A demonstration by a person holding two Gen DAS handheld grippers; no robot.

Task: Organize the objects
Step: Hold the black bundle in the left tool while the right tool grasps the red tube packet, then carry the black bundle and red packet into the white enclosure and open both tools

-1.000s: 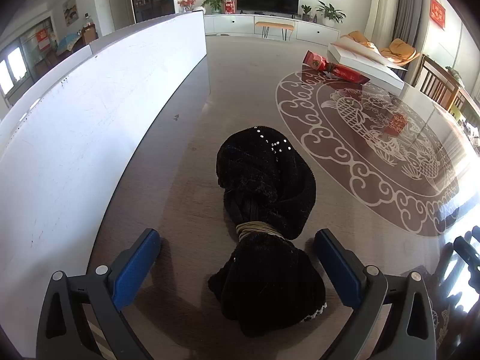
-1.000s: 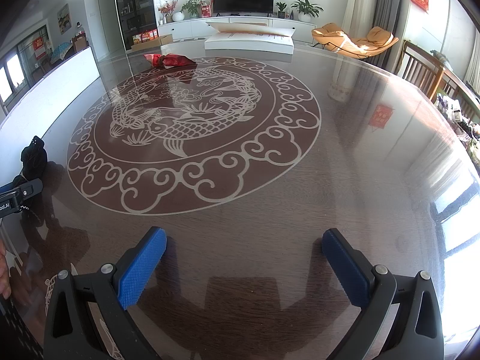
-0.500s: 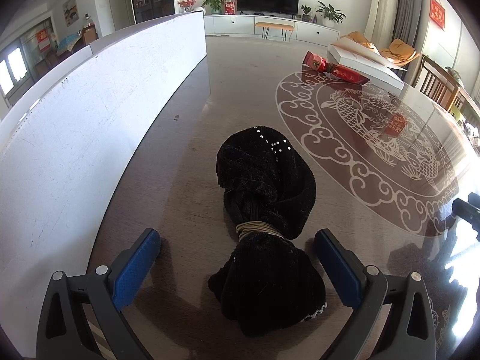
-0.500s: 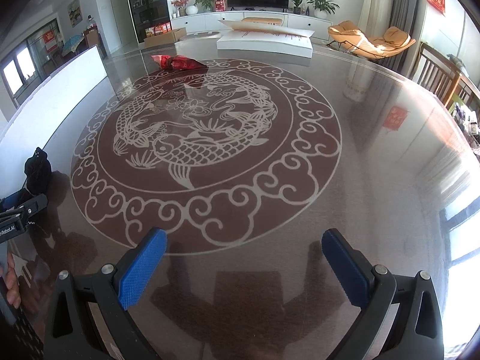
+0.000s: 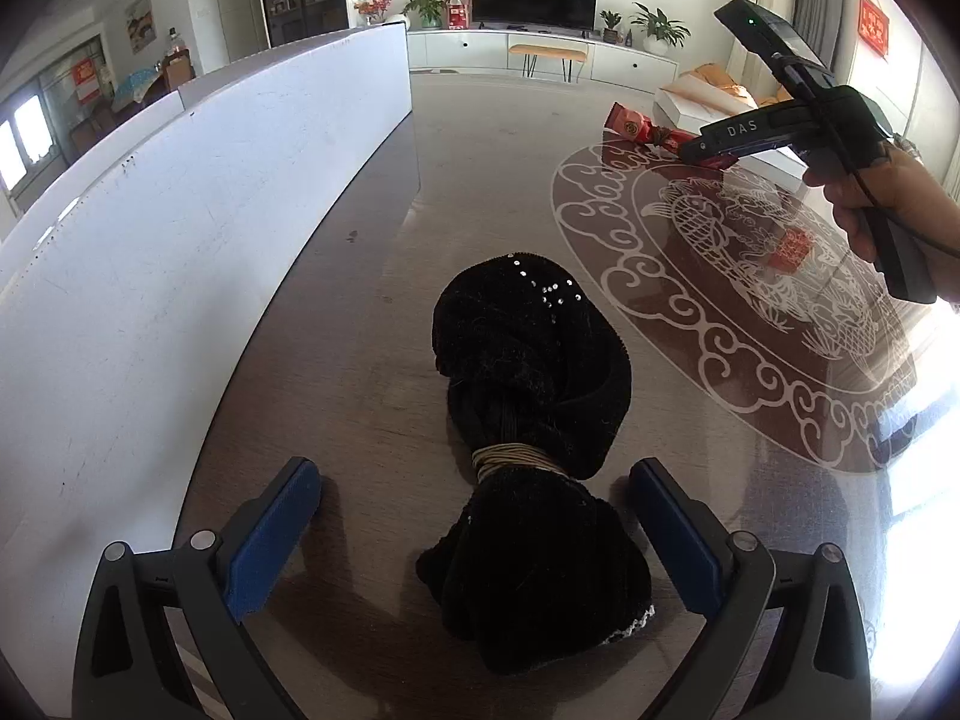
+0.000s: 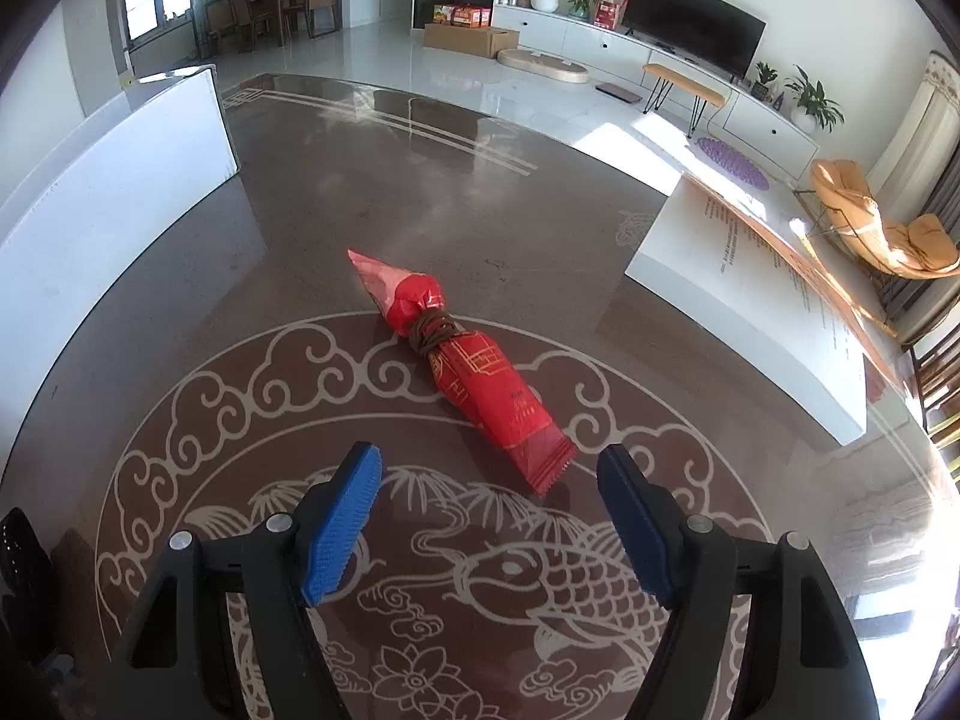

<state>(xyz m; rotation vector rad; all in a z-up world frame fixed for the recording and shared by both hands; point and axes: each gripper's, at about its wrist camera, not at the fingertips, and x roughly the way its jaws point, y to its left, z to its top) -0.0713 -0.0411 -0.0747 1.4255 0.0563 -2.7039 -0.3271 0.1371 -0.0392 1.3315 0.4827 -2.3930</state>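
Nearest to us, the left gripper [image 5: 474, 528] hangs low over the table [image 5: 360, 360] with its jaws wide apart. The black bundle [image 5: 528, 438] lies on the table between the blue pads [image 5: 270, 540], but neither pad touches it; a clear gap shows on each side. A tan band [image 5: 516, 456] cinches the bundle at its waist, and small sequins glint on its far lobe. To the left of the bundle runs a long white board [image 5: 180, 228], standing on edge along the table.

Our right gripper [image 6: 489, 516] is tilted down over the fish pattern [image 6: 540, 588] inlaid in the table top. Its jaws are closing, yet they hold nothing: the space between the pads is bare table. Just beyond the fingertips lies the red packet [image 6: 474, 378], flat on the table and slanting away to the upper left, tied with a brown band [image 6: 432, 330] near its far end. Its near crimped end sits ahead of the gap between the jaws, not inside it.

From the left wrist view we see our right hand [image 5: 882, 198] gripping the handle above the pattern, the gripper body reaching toward the packet.

Farther right a white box [image 6: 750, 312] rests on the table. Beyond it stand a low cabinet and a television [image 6: 690, 18].
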